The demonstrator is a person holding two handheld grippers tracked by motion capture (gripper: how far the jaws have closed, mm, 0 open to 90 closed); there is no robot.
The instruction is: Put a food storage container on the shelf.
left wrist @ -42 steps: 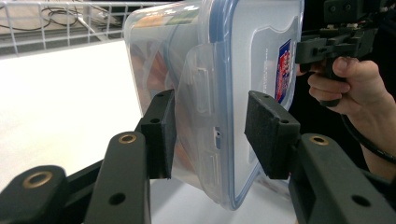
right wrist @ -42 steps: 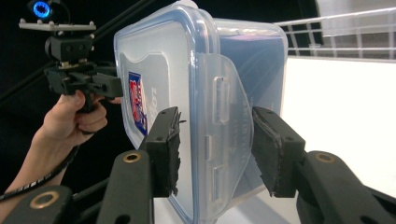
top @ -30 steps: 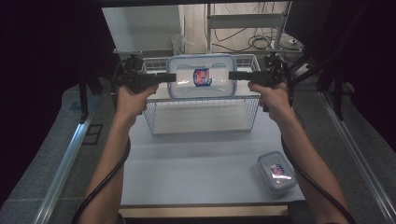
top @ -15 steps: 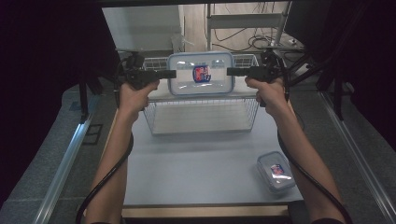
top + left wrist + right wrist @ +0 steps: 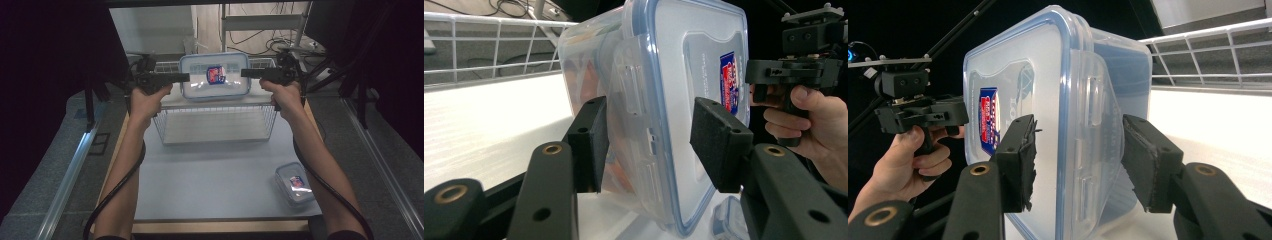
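The left claw (image 5: 649, 145) is seen spread around one short end of a clear plastic container (image 5: 664, 100), its jaws having just been opening; a gap shows between the right-hand pad (image 5: 716, 145) and the blue-rimmed lid, while the other pad (image 5: 591, 145) sits close against the container's body, so no firm pinch is shown. The right claw (image 5: 1078, 160) is likewise spread around the opposite short end of the container (image 5: 1048, 100), its jaws also having just been opening, with daylight visible between each pad (image 5: 1148, 160) and the plastic. In the high view, the left claw (image 5: 185, 77) and the right claw (image 5: 245, 73) are levelled at the container (image 5: 216, 76) from either side, each held in a hand. The container is placed over the far part of a white wire basket (image 5: 215, 125), lid up, its red and blue label showing. The basket stands on the grey bench (image 5: 210, 180). A smaller lidded container (image 5: 295, 183) lies near the bench's front right corner, well apart from the basket.
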